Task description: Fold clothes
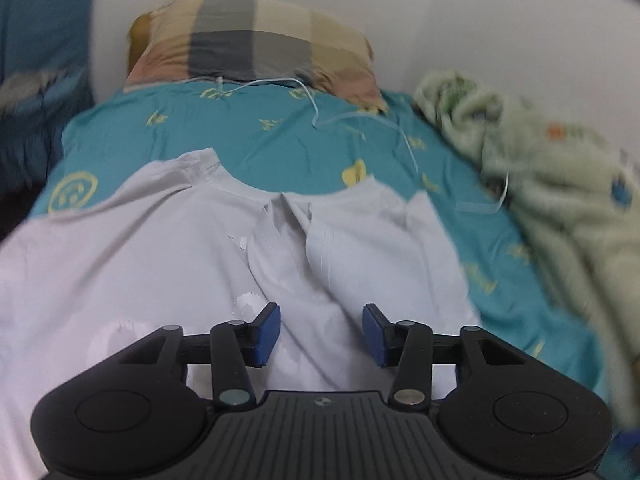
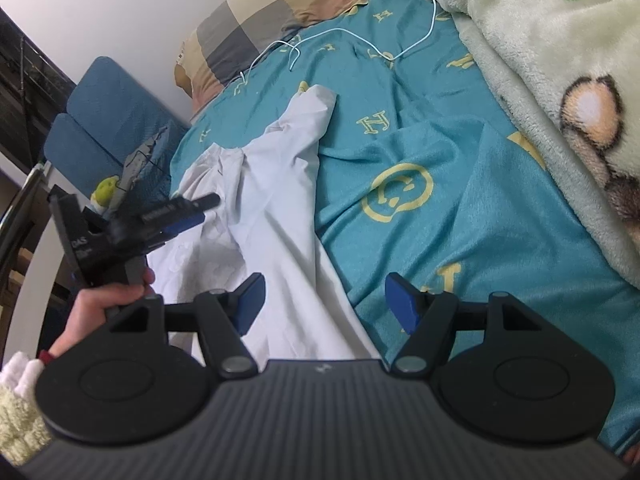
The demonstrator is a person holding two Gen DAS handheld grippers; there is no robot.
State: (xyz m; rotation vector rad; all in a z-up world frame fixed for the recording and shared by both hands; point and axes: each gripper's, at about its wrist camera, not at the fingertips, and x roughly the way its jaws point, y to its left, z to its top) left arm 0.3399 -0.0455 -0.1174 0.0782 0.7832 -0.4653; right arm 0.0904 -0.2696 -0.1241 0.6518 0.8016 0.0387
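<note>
Two hand-held grippers, both over a bed.

Left gripper (image 1: pixel 321 334): blue pads spread apart, nothing between them; no cloth pinched. It hangs above the white garment (image 1: pixel 168 264), pointing down toward it. In the right wrist view the same tool (image 2: pixel 176 216) appears blurred at the far left, held by a hand (image 2: pixel 104 300) with a fuzzy cream cuff (image 2: pixel 20 412) at the wrist.

Right gripper (image 2: pixel 324 304): pads set wide, empty. Its left pad sits over the edge of the white garment, its right pad over bare bedsheet.

White garment: spread on the bed directly under and ahead of the left gripper, neckline toward the far end, one side folded in over the middle with a sleeve lying along it. From the right gripper it runs ahead and to the left, a sleeve (image 2: pixel 312 120) reaching farthest forward.

Teal bedsheet (image 2: pixel 440 184): yellow letters and a smiley print; rumpled ahead of the right gripper.

Checked pillow (image 1: pixel 252 44): far ahead of the left gripper, against the white wall.

White cable (image 2: pixel 360 36): looped on the sheet between pillow and garment, well ahead of both tools.

Pale green fleece blanket (image 2: pixel 540 60): heaped to the right of both grippers, cartoon print showing.

Blue chair (image 2: pixel 108 112): beyond the bed's left edge, cluttered items on it, too blurred to name.
</note>
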